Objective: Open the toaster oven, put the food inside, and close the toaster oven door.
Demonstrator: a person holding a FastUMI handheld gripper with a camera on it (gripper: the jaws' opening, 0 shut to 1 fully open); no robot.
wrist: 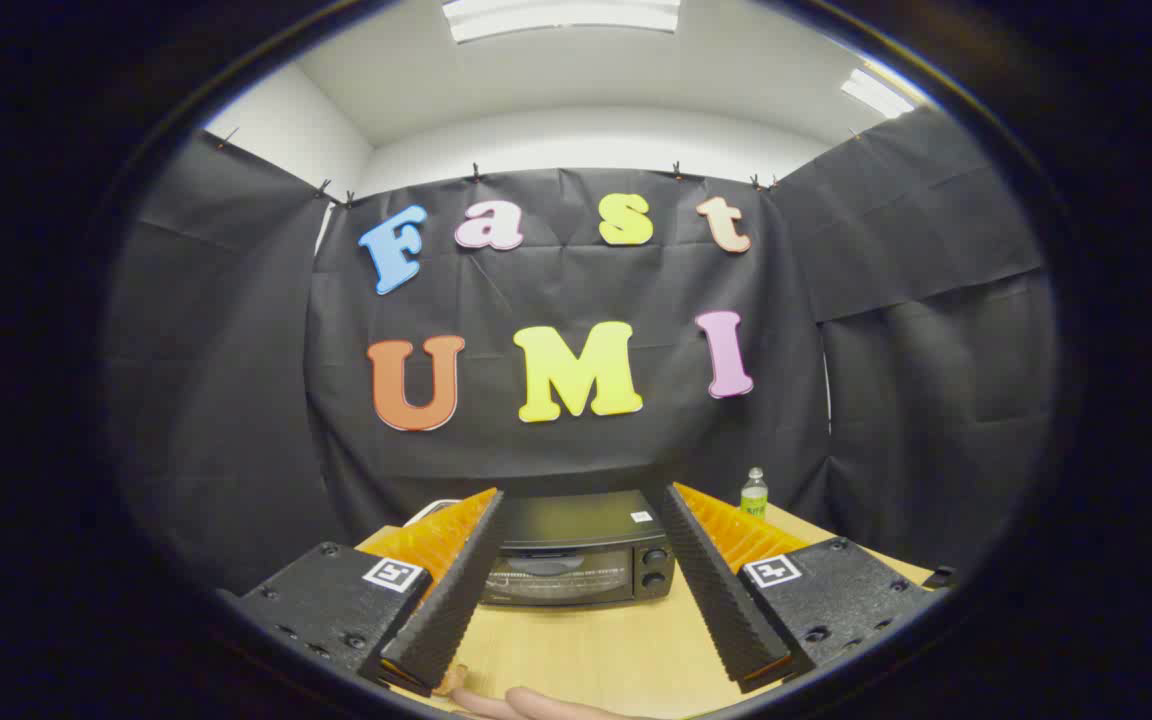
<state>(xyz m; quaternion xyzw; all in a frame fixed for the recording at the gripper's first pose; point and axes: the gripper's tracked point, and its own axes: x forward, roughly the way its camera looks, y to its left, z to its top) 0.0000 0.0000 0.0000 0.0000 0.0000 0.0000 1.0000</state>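
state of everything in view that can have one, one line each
black toaster oven: door shut, standing on the wooden table, beyond the fingers
gripper: open, fingers spread wide, holding nothing
clear plastic bottle with green label: upright, cap on, beside the oven
pale sausage-shaped food: lying on the table, below the fingers, outside the oven

You get bright, even light from ceiling panels [561,17] overhead; the desk [596,640] is well lit, shadows soft. Fisheye bends the edges, and the near fingers [446,590] look slightly soft.
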